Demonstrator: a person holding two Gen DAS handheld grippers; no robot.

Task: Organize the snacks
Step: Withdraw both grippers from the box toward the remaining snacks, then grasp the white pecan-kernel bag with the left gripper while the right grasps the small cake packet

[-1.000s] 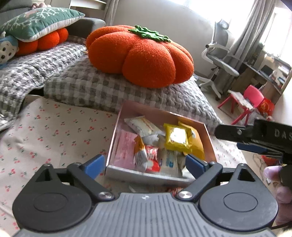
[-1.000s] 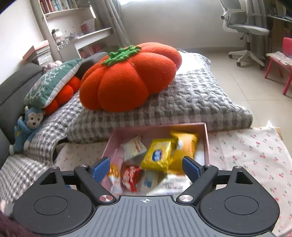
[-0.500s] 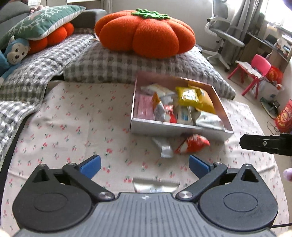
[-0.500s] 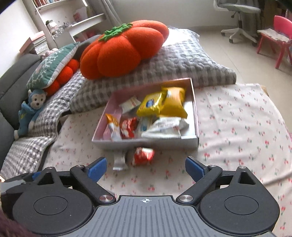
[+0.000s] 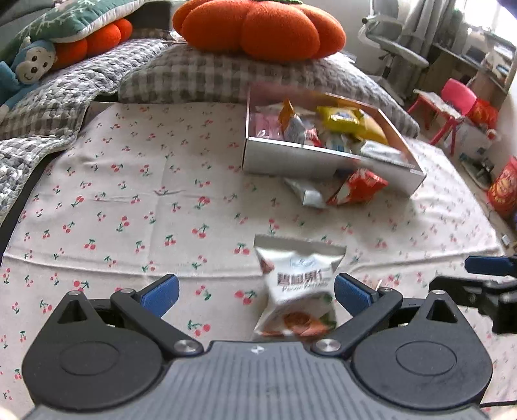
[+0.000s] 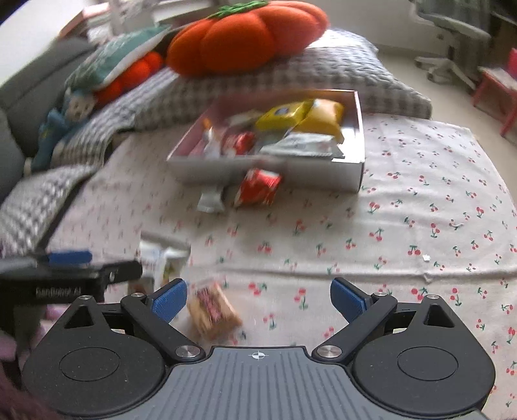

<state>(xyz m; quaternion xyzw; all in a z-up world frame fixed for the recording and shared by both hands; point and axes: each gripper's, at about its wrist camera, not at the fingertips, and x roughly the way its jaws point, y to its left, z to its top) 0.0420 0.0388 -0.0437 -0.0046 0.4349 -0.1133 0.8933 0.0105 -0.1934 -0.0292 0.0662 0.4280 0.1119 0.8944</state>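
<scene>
- Cherry-printed pale cloth [image 5: 135, 181] covers the surface across the middle of both views.
- A shallow box [image 5: 323, 161] with a pink inside sits upper right of centre in the left wrist view, holding a heap of snack packets, among them a yellow packet [image 5: 342, 117].
- Just in front of the box's near wall lie 2 loose packets, touching each other: a red packet [image 5: 358, 187] and a silver packet [image 5: 305, 193].
- The left gripper [image 5: 255, 290] fills the bottom of its view, jaws spread wide after just opening further. A white snack packet [image 5: 299, 284] lies on the cloth between the blue pads, closer to the right one; neither pad presses it.
- The right gripper [image 6: 258, 295] fills the bottom of its own blurred view, jaws wide and just opened further. A small tan packet [image 6: 211, 310] with red print lies on the cloth between them, close to the left pad, not gripped.
- In that view the box [image 6: 352, 174] sits at upper centre.
- An orange pumpkin cushion [image 5: 258, 27] rests on a grey checked pillow [image 5: 200, 76] behind the box.
</scene>
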